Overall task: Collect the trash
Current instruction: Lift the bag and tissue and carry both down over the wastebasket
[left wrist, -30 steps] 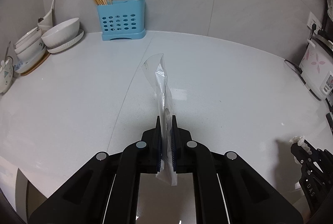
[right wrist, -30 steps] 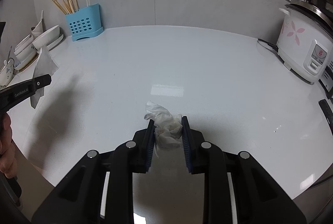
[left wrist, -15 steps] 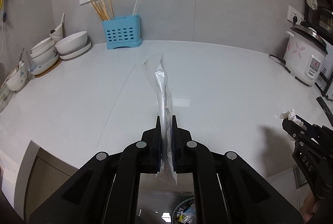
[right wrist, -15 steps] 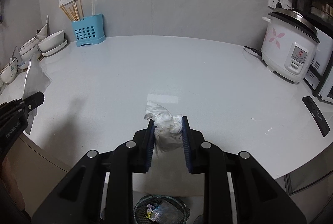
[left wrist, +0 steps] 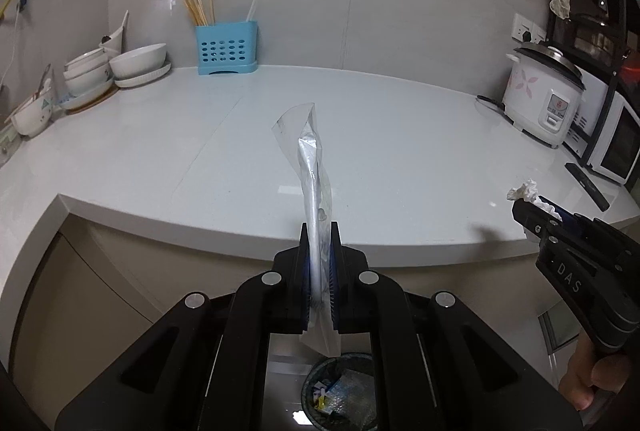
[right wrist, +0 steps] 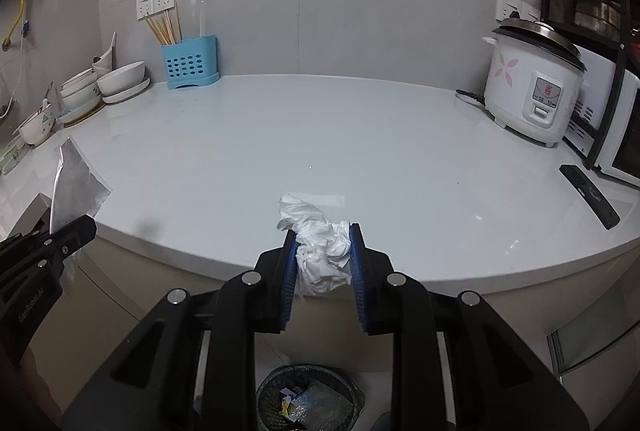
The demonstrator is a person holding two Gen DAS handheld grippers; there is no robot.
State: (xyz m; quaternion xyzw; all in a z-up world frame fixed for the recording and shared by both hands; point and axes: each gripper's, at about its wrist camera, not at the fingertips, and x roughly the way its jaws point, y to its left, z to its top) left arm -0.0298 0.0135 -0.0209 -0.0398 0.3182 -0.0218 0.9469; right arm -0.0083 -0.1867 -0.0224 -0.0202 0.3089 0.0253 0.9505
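Clear plastic wrapper (left wrist: 310, 167), left wrist view: pinched flat between the fingers of the left gripper (left wrist: 319, 231), standing up past the fingertips, held off the front edge of the bench (left wrist: 160, 159). Below the fingers, on the floor, a mesh trash bin (left wrist: 344, 387) with scraps inside. Right gripper (left wrist: 532, 209) at the right edge of this view, white paper at its tip. Blue utensil holder (left wrist: 226, 47) at the back edge; bowls (left wrist: 138, 61) at the back left corner; rice cooker (left wrist: 542, 99) at the right end.

Right wrist view: crumpled white tissue (right wrist: 320, 251) clamped between the fingers of the right gripper, off the bench's front edge, above the trash bin. Left gripper with the wrapper at the left edge.
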